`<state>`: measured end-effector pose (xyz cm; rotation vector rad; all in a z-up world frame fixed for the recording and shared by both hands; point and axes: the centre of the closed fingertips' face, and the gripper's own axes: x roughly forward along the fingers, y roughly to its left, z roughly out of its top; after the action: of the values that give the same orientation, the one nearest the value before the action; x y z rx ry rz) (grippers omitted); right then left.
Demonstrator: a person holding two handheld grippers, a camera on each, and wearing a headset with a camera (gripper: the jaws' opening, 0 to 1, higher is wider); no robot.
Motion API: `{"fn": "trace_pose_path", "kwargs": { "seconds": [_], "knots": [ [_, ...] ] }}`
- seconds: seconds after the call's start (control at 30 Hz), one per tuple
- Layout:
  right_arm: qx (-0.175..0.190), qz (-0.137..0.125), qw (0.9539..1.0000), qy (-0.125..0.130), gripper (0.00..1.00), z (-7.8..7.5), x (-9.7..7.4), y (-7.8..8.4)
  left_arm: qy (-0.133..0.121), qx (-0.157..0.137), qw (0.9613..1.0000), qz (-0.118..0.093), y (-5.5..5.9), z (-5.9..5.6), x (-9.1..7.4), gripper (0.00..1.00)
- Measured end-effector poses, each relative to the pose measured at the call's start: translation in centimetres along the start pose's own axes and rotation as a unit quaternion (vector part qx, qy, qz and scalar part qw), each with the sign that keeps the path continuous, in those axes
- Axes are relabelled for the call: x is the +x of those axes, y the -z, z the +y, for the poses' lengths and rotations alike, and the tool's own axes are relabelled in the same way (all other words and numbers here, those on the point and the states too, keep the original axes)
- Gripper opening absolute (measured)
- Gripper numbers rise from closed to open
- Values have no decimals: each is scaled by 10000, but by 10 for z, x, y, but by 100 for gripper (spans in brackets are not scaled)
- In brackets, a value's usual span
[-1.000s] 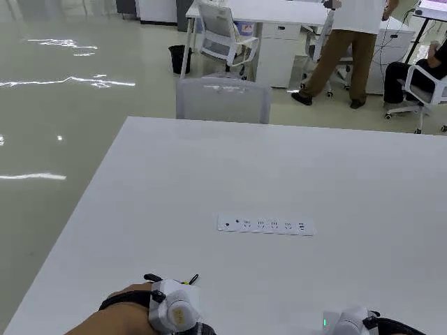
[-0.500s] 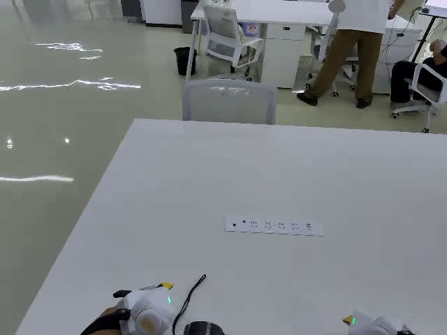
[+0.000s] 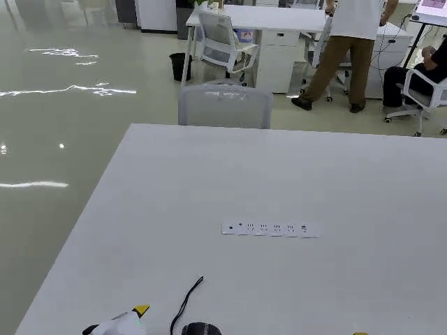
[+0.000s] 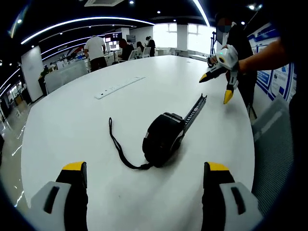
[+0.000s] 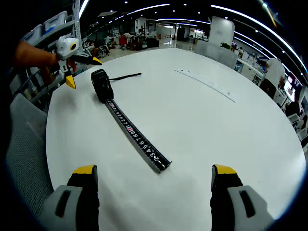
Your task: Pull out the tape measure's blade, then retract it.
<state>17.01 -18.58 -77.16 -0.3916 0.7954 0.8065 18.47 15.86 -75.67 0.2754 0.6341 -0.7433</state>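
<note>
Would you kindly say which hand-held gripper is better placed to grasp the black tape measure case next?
Probably left: the left hand-held gripper faces the black tape measure case closely, while the right hand-held gripper sits beyond the tip of the extended numbered blade.

Black tape measure (image 4: pixel 164 138), blade (image 5: pixel 136 136) extended flat
</note>
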Motion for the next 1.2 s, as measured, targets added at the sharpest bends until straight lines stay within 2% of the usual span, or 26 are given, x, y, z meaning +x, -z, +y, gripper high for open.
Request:
{"fn": "trace_pose_path", "kwargs": {
  "seconds": [0.1, 0.13, 0.23, 0.37, 0.4, 0.53, 0.63, 0.77, 0.83, 0.9, 0.97, 1.1, 1.17, 1.2],
  "knots": [
    [172, -79, 9998, 64, 100, 6, -5, 4, -82, 40, 10000, 2, 2, -5, -9, 99],
    [263, -110, 9996, 88, 100, 10, -7, 5, -63, -68, 9999, -64, 3, -7, -11, 99],
    [330, -211, 9991, 143, 100, 16, -12, 5, -151, -148, 9997, -157, 2, -10, -17, 99],
    [308, -322, 9989, 168, 100, 22, -18, 5, -219, -185, 9993, -240, -3, -20, -27, 99],
    [298, -379, 9987, 139, 100, 25, -20, 4, -254, -227, 9990, -306, -2, -18, -28, 99],
    [396, -507, 9977, 196, 100, 21, -24, 7, -290, -424, 9980, -363, 1, -23, -35, 99],
    [472, -599, 9967, 276, 100, 20, -30, 10, -295, -393, 9981, -384, 6, -31, -41, 99],
    [566, -694, 9955, 315, 100, 26, -37, 10, -360, -520, 9971, -413, 12, -33, -47, 99],
    [603, -742, 9949, 322, 100, 27, -38, 12, -375, -706, 9949, -609, 5, -36, -52, 99],
    [634, -767, 9945, 317, 100, 27, -39, 16, -432, -614, 9954, -597, 7, -33, -57, 99],
    [744, -850, 9931, 314, 100, 29, -41, 15, -424, -526, 9959, -604, 4, -40, -58, 99],
    [757, -849, 9928, 366, 100, 35, -46, 16, -391, -742, 9941, -693, 5, -41, -60, 99],
    [755, -833, 9930, 359, 100, 39, -46, 20, -411, -773, 9937, -699, 14, -38, -63, 99],
    [753, -820, 9931, 370, 100, 40, -47, 22, -417, -762, 9938, -688, 13, -41, -65, 99]
  ]
}}
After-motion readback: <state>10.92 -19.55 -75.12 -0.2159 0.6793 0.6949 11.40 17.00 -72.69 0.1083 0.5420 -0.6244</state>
